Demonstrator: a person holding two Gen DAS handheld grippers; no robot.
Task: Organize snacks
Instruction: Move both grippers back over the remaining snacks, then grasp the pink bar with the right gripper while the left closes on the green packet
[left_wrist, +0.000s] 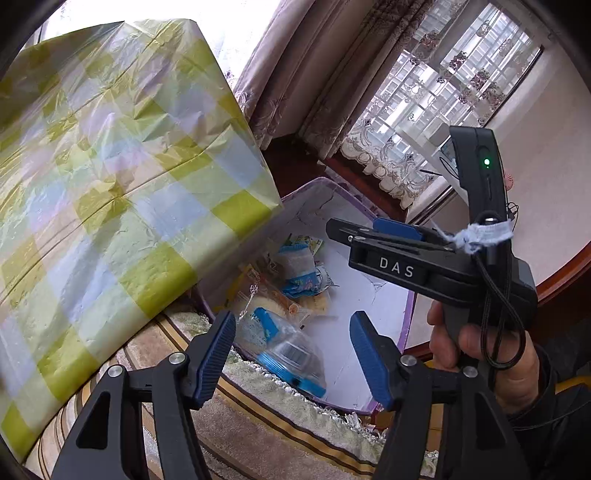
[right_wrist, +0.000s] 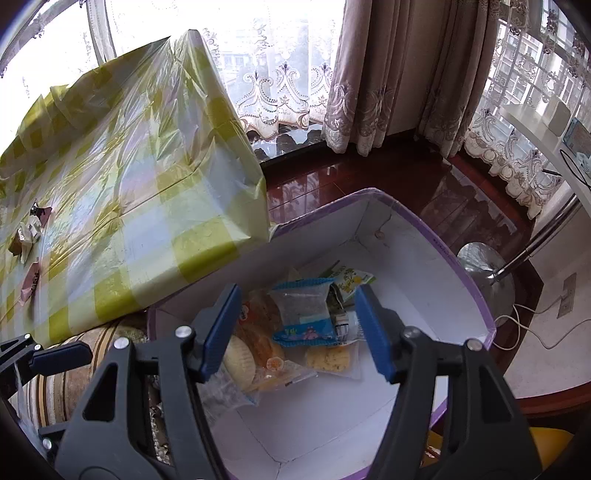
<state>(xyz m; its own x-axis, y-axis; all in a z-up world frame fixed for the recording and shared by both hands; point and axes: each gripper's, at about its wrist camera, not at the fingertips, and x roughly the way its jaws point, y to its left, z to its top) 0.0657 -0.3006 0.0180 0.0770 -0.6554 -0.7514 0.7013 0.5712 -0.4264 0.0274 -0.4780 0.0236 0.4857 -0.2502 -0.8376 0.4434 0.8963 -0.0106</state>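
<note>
A white box (right_wrist: 399, 236) with purple trim is sitting open-topped just beside the corner of the green-checked surface (right_wrist: 122, 177). Wrapped snacks are lying heaped at the box's end nearest that surface: a blue-edged clear packet (right_wrist: 304, 314) topmost, a round pale bun (right_wrist: 240, 363), a yellow cracker pack (right_wrist: 328, 358), a green sachet (right_wrist: 349, 278).

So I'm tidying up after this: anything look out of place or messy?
Yes. A few crumpled wrappers lie loose on the checked tablecloth, away from the box. In the box, the snacks sit in a jumbled heap against one side. Both grippers, left and right, are open and empty.
</note>
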